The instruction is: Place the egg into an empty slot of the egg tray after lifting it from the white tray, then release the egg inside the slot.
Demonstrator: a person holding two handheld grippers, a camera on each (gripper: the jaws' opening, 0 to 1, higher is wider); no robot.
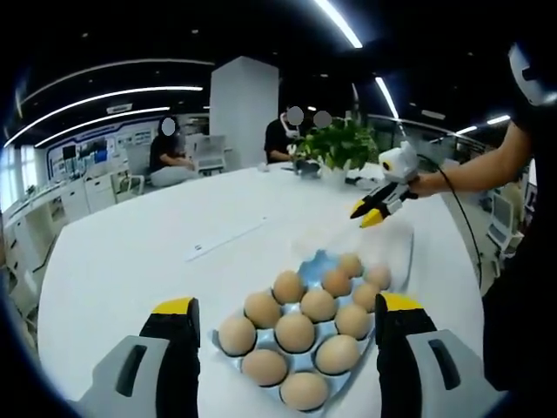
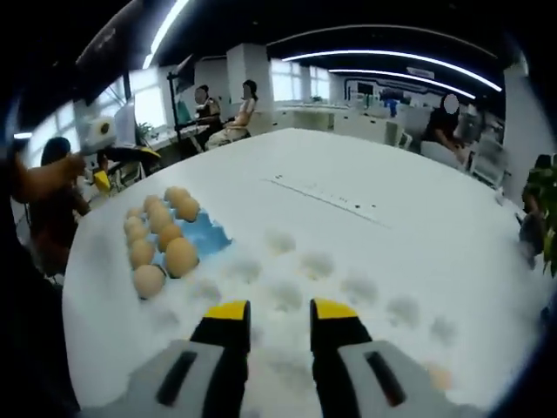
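Eggs filled the blue egg tray — both claws empty, left wide, right narrow — reaching the white tray seemed next.

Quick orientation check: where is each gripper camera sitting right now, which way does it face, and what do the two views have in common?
Left gripper view: rides the left gripper, open over the blue egg tray with its eggs; the right gripper and the person's arm show beyond.
Right gripper view: rides the right gripper, low over the white tray, facing across the white table.
Shared: blue egg tray, table.
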